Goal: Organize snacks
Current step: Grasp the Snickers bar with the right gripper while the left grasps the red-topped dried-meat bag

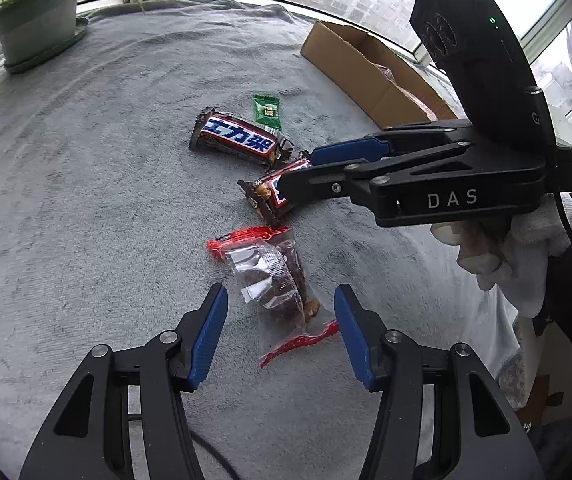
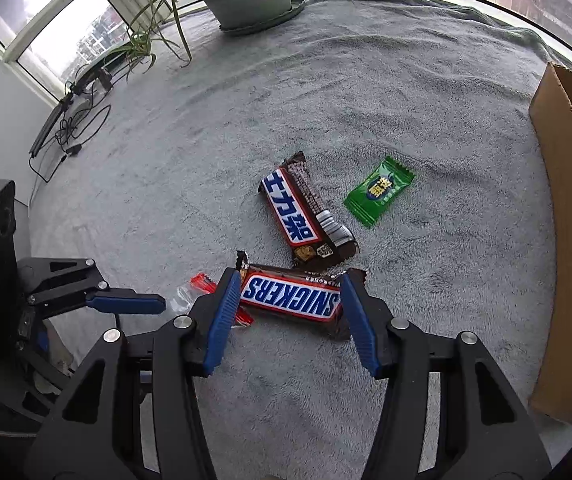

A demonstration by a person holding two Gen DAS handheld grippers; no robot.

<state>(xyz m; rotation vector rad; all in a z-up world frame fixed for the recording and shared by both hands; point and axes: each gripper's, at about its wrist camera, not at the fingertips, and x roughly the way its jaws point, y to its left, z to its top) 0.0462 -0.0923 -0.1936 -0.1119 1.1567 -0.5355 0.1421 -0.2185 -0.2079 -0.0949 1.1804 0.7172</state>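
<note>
On the grey blanket (image 2: 246, 120) lies a Snickers bar (image 2: 289, 296), endwise between the blue pads of my right gripper (image 2: 289, 276); both pads touch its ends. From the left wrist view, the right gripper (image 1: 297, 170) straddles that bar (image 1: 270, 196) from the right. My left gripper (image 1: 281, 289) stands open around a brown cake in a clear wrapper with red ends (image 1: 274, 276), with a gap on each side. One left finger (image 2: 126, 304) shows at the left. A second bar with Chinese lettering (image 2: 297, 216) and a green candy (image 2: 379, 192) lie just beyond.
An open cardboard box (image 2: 565, 240) stands at the right with some packets inside (image 1: 405, 92). A potted plant (image 1: 34, 20) sits at the blanket's far edge by the window. Cables (image 2: 70, 128) lie beyond the blanket's left edge. A gloved hand (image 1: 505, 256) holds the right gripper.
</note>
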